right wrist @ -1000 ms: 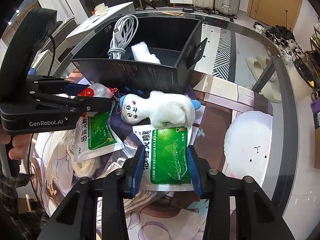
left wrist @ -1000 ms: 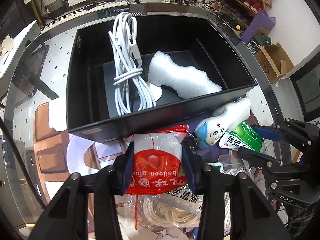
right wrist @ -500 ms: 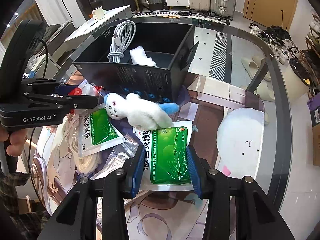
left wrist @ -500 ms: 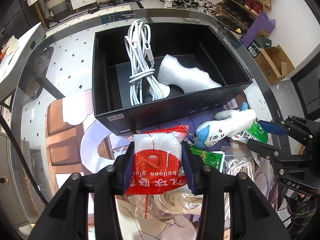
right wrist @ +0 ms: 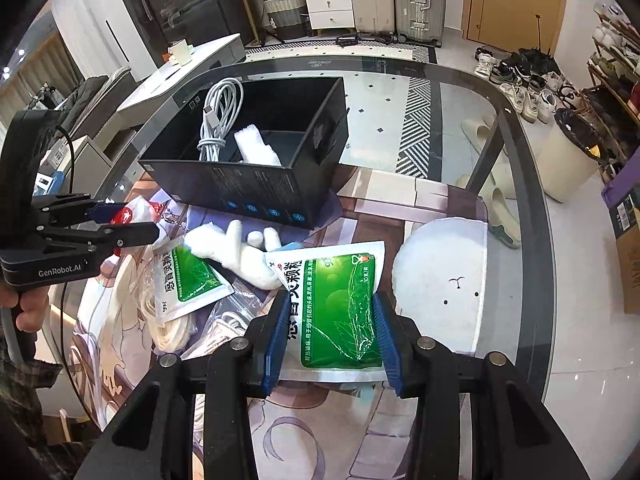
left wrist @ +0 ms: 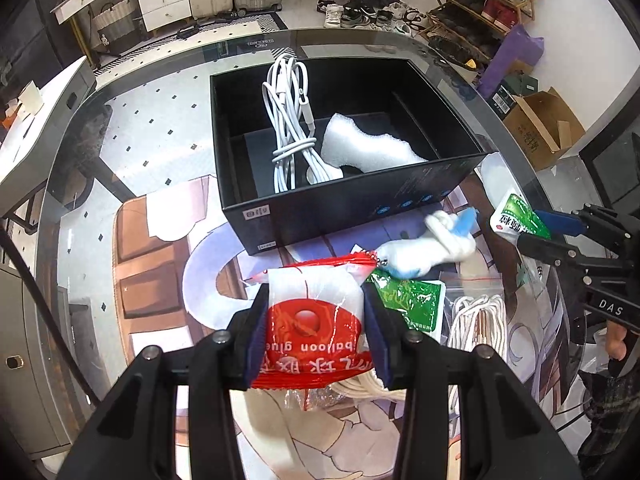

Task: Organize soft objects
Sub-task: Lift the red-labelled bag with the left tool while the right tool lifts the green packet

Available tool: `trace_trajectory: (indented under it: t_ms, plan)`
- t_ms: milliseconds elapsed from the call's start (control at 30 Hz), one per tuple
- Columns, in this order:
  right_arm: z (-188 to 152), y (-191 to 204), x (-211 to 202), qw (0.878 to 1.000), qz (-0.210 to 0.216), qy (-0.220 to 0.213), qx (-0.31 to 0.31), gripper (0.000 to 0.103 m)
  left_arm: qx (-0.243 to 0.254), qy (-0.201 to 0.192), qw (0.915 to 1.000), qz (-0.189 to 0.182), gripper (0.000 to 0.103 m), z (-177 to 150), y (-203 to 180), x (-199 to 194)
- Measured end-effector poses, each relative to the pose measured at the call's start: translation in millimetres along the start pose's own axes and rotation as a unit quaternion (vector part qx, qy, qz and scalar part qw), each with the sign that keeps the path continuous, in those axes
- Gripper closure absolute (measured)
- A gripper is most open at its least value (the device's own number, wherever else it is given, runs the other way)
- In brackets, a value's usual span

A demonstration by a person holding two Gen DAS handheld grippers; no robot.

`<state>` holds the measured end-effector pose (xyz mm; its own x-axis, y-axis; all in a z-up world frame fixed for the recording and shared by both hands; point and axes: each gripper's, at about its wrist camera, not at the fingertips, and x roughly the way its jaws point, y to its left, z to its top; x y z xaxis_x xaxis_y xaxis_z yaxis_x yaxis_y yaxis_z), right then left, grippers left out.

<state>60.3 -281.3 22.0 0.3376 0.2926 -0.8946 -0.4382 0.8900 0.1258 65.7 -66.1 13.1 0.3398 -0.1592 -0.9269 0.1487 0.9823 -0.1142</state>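
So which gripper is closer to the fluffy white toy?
Right. The right gripper, clamped on a green packet, sits right beside the white plush toy. The left gripper, holding a red packet, is slightly farther away.

Cable [left wrist: 290,120] and foam [left wrist: 366,148] in box [left wrist: 352,208]

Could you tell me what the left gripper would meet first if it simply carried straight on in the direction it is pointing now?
Probably the near wall of the black box, just beyond the red balloon glue packet the left gripper holds. Depth is unclear, so it might reach the printed mat first.
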Motion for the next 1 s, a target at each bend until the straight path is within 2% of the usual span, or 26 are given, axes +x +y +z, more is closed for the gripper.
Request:
trace_trajectory:
  t_ms: [400,500,733,1000]
  plan:
    - [7.9,9.8,-6.6,1.000,0.009,-0.010,-0.009,0.062,0.043,0.046,0.9980,-0.003,0.061,-16.6,-10.4,-2.6]
    - [8.2,13.7,-7.0,1.000,0.013,-0.012,-0.012,0.062,0.055,0.051,0.9971,0.013,0.061,-17.8,-13.7,-4.2]
    - [12.6,25.1,-7.8,0.999,0.019,-0.012,-0.025,0.062,0.059,0.049,0.9970,0.013,0.061,-18.5,-15.2,-12.5]
    - [23.8,37.0,-16.1,0.999,0.019,-0.021,-0.040,0.062,0.054,0.028,0.9980,0.015,0.061,-9.0,-14.1,-30.4]
